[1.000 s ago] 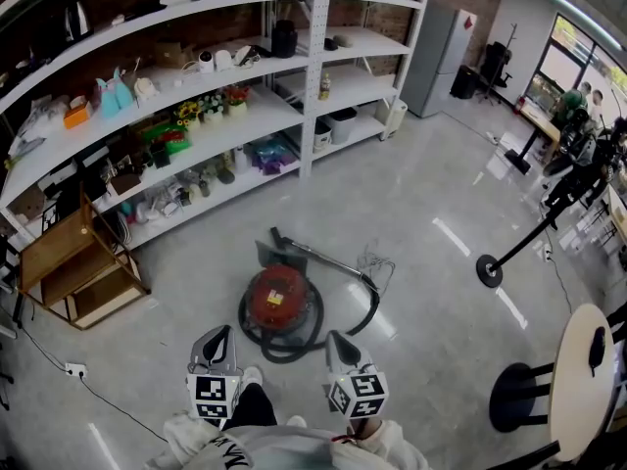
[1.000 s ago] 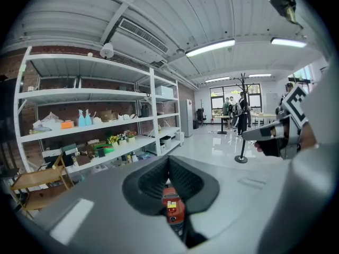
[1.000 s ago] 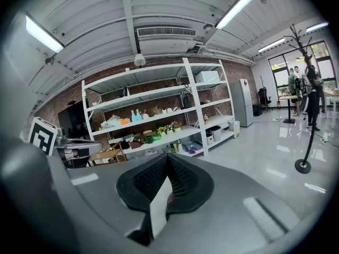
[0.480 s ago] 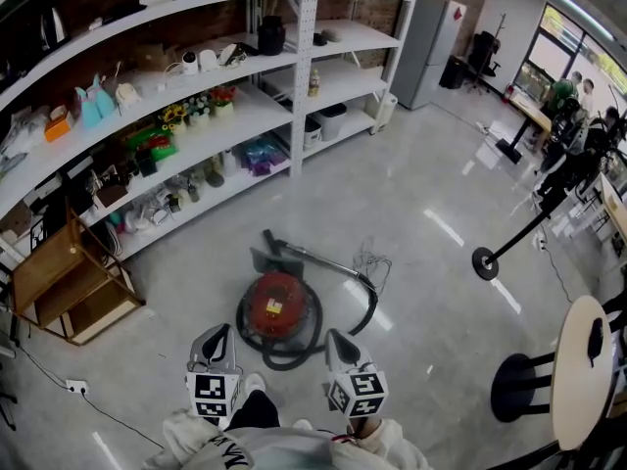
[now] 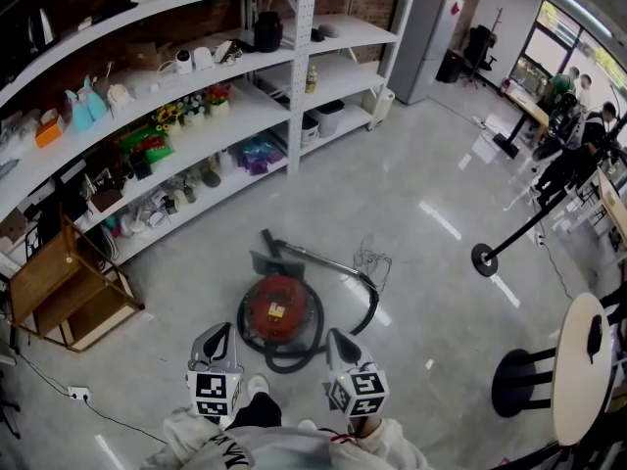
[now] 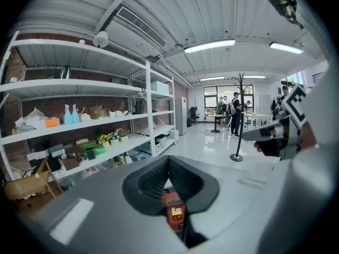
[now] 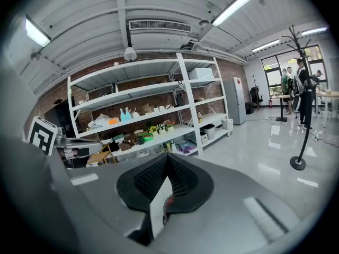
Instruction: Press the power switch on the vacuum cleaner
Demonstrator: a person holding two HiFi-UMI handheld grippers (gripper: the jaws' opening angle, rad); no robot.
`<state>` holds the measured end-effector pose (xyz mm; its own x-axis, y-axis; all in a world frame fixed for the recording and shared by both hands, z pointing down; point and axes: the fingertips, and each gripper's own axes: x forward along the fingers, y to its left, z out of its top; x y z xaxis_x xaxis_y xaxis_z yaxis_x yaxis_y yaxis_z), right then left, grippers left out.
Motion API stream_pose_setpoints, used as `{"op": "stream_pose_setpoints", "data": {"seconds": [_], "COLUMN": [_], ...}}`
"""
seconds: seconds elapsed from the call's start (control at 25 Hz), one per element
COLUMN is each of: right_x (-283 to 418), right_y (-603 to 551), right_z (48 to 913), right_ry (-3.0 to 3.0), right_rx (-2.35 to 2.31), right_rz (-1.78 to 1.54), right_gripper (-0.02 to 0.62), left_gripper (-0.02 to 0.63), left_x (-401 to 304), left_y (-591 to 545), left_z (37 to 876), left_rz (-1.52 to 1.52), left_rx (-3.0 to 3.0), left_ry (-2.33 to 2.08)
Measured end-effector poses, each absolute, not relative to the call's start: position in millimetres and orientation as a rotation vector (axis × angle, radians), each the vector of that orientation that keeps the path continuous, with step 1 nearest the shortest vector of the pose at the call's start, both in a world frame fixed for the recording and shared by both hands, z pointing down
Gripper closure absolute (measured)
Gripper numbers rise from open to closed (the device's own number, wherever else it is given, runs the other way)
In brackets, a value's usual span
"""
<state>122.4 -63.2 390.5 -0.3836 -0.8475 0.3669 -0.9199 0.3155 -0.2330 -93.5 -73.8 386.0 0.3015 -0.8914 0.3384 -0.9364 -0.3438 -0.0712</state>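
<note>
A round red vacuum cleaner [image 5: 277, 306] sits on the grey floor straight ahead of me, ringed by its black hose [image 5: 364, 306]. Its metal wand [image 5: 315, 256] lies behind it. My left gripper [image 5: 217, 345] and right gripper [image 5: 339, 348] hang side by side just short of the vacuum, one on each side, both shut and holding nothing. In the left gripper view the red body [image 6: 174, 211] shows through the gap below the left gripper [image 6: 169, 160] tips. The right gripper [image 7: 167, 157] view shows only a red sliver [image 7: 168, 201] of it.
White shelving [image 5: 196, 116] full of small items lines the far left wall, with a wooden rack [image 5: 69, 282] at its end. A round table [image 5: 578, 380] and black stool stand at right, a pole stand base [image 5: 483, 259] beyond. People [image 5: 578, 135] stand far right.
The head view has drifted a little, so the shelves sit slightly lower and left. The vacuum and both grippers keep their places.
</note>
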Motion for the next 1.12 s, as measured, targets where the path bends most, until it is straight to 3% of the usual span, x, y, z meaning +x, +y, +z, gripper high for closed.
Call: {"op": "stream_pose_setpoints", "data": {"seconds": [1.12], "right_x": [75.4], "right_y": [-99.5], "right_z": [397.8], "right_ry": [-2.243], "right_rx": [1.734], "right_rz": [0.634], "right_gripper": [0.595], "left_gripper": [0.606], "left_x": [-135.7], "left_y": [-131.4], "left_z": [407.1], "left_rz": [0.474], "left_rx": [2.474], "left_ry": [-1.530]}}
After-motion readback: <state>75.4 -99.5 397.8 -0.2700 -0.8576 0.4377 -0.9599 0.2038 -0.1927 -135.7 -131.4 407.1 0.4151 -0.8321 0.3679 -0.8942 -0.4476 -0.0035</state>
